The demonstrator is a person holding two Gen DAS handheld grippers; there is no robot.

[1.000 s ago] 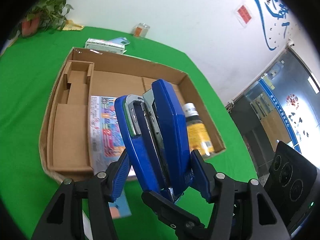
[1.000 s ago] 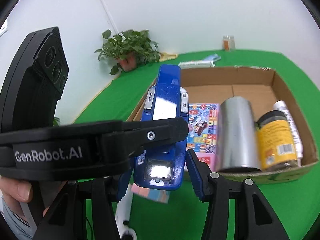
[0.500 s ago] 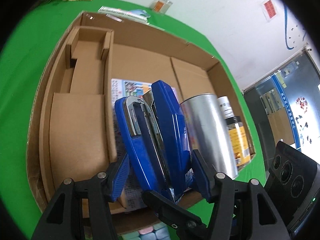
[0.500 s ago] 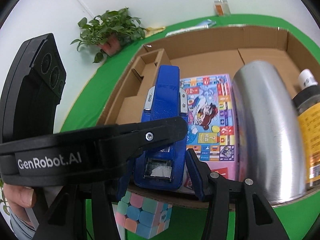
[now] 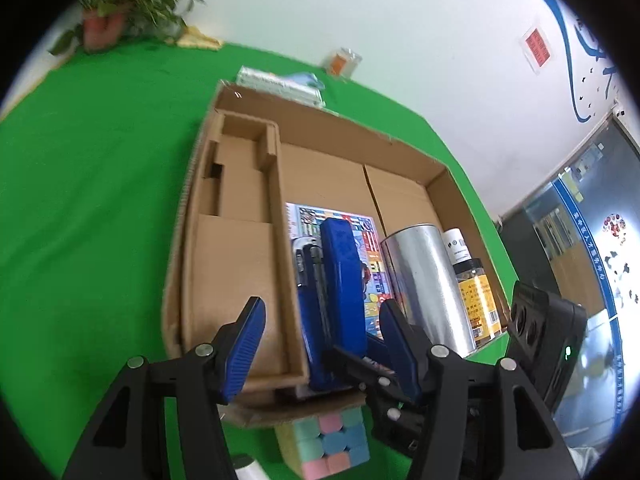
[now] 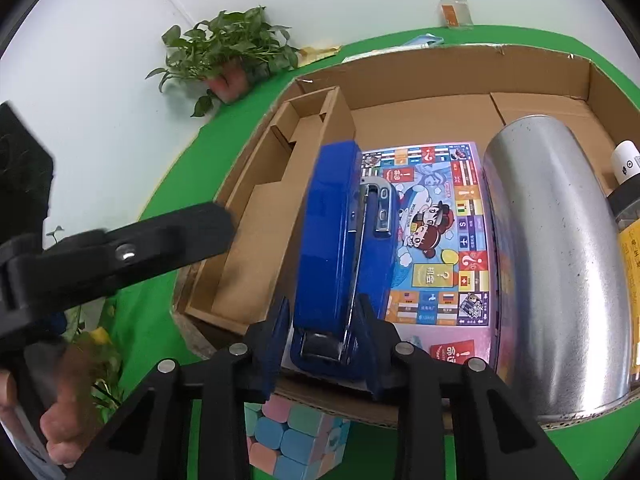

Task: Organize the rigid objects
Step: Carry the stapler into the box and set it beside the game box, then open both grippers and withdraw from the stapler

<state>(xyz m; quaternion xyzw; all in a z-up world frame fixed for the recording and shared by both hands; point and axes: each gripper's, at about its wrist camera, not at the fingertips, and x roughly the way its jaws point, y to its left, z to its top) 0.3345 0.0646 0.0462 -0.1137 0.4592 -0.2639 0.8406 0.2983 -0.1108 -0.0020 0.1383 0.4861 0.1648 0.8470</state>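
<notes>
Stapler (image 6: 344, 248) lies in box (image 5: 352, 136) beside its divider; right gripper (image 6: 324, 344) closing on it; left gripper (image 5: 324, 344) apart, empty.

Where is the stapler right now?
In both views the stapler lies inside the box, on the game board's left edge beside the divider, its near end between the right gripper.

A bright white-walled room with a green-covered table.

The round table with its green cloth (image 5: 100, 168) fills the lower left of the left wrist view; behind it a plain white wall (image 5: 360, 20) carries a small red notice (image 5: 538, 45) and blue painted lettering (image 5: 580, 60) at upper right. A leafy potted plant (image 6: 224, 56) stands at the table's far edge. Glass doors (image 5: 580, 216) show at right.
</notes>
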